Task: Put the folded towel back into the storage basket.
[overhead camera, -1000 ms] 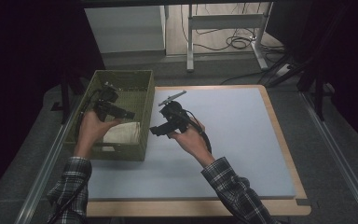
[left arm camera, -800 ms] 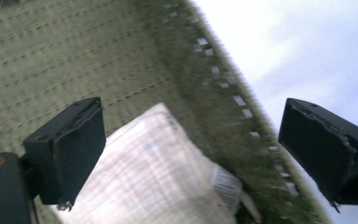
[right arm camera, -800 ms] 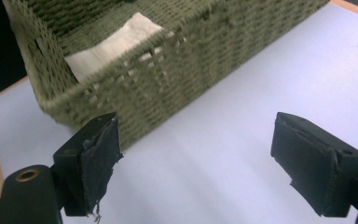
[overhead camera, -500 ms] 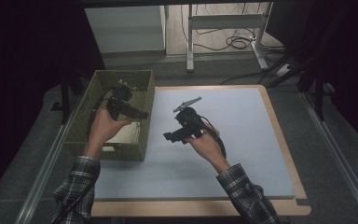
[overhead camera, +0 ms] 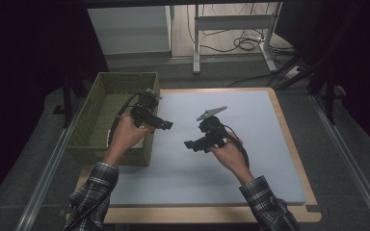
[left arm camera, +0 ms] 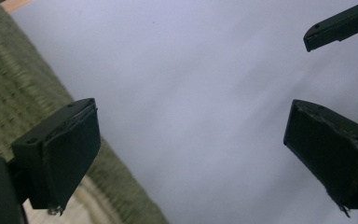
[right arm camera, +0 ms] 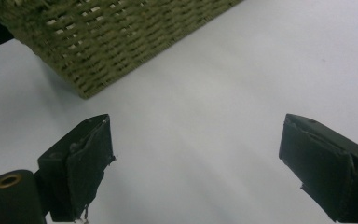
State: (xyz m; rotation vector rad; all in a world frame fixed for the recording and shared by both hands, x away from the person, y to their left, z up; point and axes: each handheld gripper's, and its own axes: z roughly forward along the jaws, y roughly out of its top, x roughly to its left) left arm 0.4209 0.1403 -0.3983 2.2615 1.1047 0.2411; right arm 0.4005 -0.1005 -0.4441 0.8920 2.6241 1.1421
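My left tongs point(overhead camera: 166, 125) are spread apart and empty, held over the basket's right wall with the tips pointing out across the desk point(overhead camera: 250, 115); I judge they sit there to be ready to dip inside. My right tongs point(overhead camera: 191, 144) are also apart and empty, hovering above the pale mat near its middle, aimed toward the woven basket point(overhead camera: 107, 103) standing at the desk's left edge.
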